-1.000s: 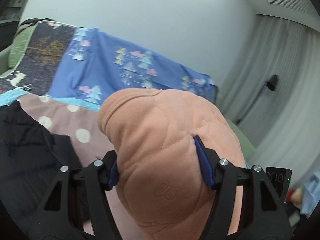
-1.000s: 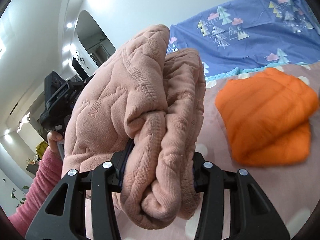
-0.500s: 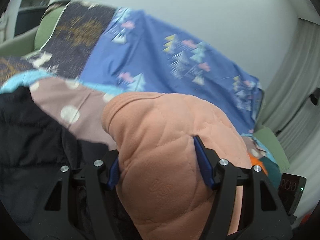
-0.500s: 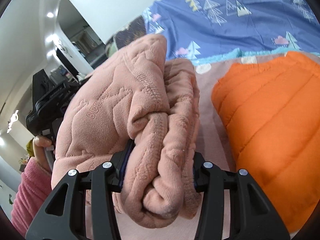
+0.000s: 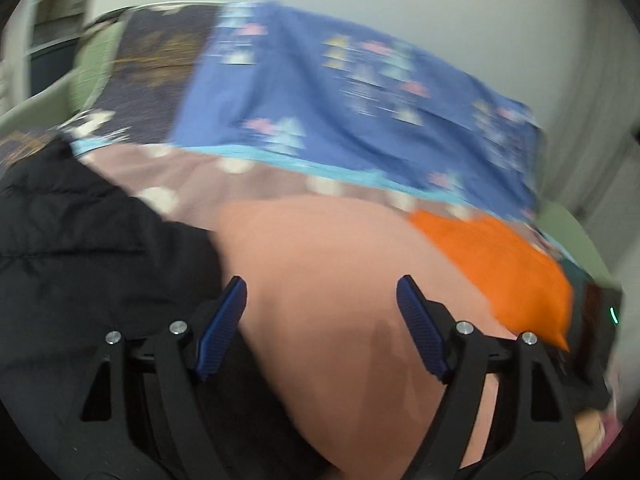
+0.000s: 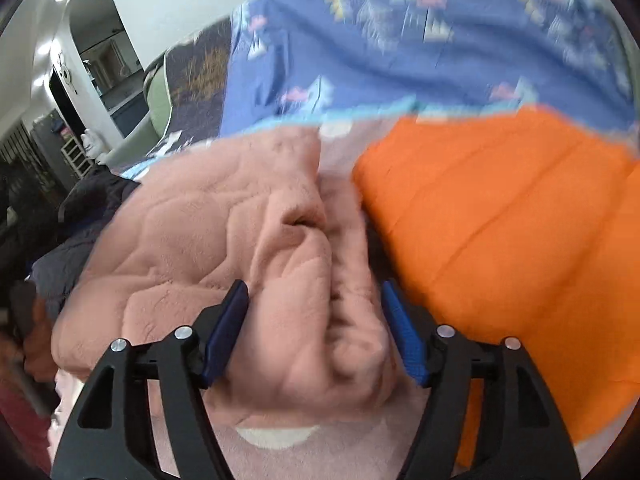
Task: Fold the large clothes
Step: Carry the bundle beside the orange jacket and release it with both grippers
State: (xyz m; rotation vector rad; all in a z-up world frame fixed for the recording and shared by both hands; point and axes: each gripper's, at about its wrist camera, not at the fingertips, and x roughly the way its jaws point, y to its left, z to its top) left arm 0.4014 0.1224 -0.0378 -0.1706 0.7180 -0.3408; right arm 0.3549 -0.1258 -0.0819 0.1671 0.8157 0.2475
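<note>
A folded pink fleece garment (image 6: 224, 240) lies on the pink dotted bedspread (image 6: 276, 436); it also shows in the left wrist view (image 5: 340, 320). My right gripper (image 6: 314, 304) has its blue pads either side of the fleece's bunched end, jaws parted with small gaps to the cloth. My left gripper (image 5: 322, 300) straddles the other end, jaws wide and pads apart from the cloth. A folded orange padded jacket (image 6: 500, 216) lies just right of the fleece, also seen in the left wrist view (image 5: 496, 264).
A black puffer jacket (image 5: 80, 264) lies left of the fleece, also in the right wrist view (image 6: 80, 216). A blue tree-print sheet (image 5: 340, 92) covers the back of the bed. A green headboard (image 6: 158, 92) and a doorway are at far left.
The fleece bundle has come down from the air onto the bedspread beside the orange jacket. Both grippers' jaws have spread and loosened off the cloth.
</note>
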